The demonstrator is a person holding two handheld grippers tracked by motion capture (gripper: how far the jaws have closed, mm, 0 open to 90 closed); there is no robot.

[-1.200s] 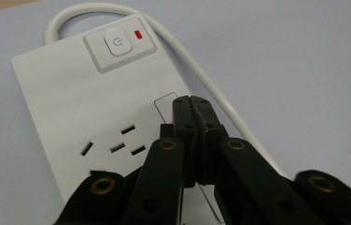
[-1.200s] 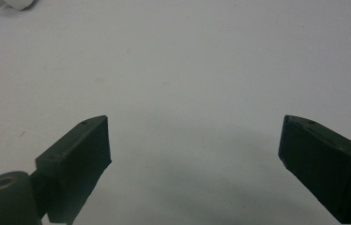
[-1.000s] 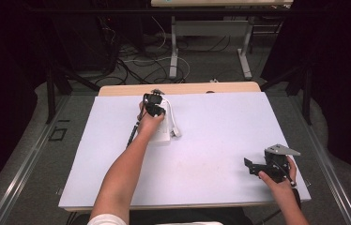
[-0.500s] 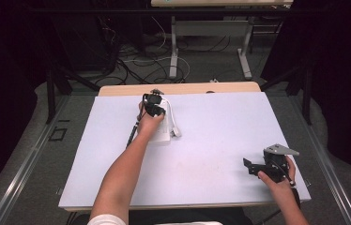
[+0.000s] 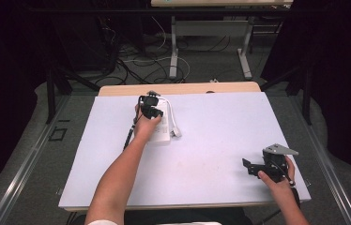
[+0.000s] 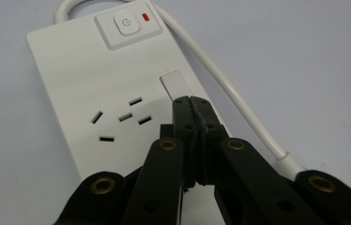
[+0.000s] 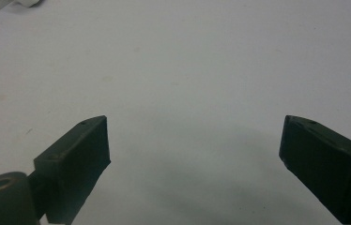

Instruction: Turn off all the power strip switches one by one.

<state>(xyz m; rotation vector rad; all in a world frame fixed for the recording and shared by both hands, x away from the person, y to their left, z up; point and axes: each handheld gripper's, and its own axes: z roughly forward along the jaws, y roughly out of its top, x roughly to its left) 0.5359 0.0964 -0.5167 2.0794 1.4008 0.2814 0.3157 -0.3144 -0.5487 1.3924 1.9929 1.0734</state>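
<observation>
Dark floor strewn with cables surrounds a pale lilac-white table (image 5: pixel 220 154) that takes up the middle of the high view. Toward the upper left of that table lies a flat white plastic power strip (image 5: pixel 164 123), its long axis running from near edge to far edge, with its white cord (image 6: pixel 230 91) looping off the far end.

In the left gripper view the left gripper (image 6: pixel 191 99) has its black jaws pressed together with nothing between them, the tips resting at or just short of a small grey rectangular tab (image 6: pixel 177 84) on the strip's face. Farther along the same axis, in the upper left of that frame, sits the white square power button (image 6: pixel 126 26) beside a red indicator light (image 6: pixel 146 18). Whether the tips touch the tab cannot be confirmed.

Lower right in the high view, the right gripper (image 5: pixel 255 167) is held well apart from the strip, jaws spread wide over bare table and holding nothing.

Judgement: the left hand is by far the nearer; any press on the button calls for an advance straight ahead along the strip.
</observation>
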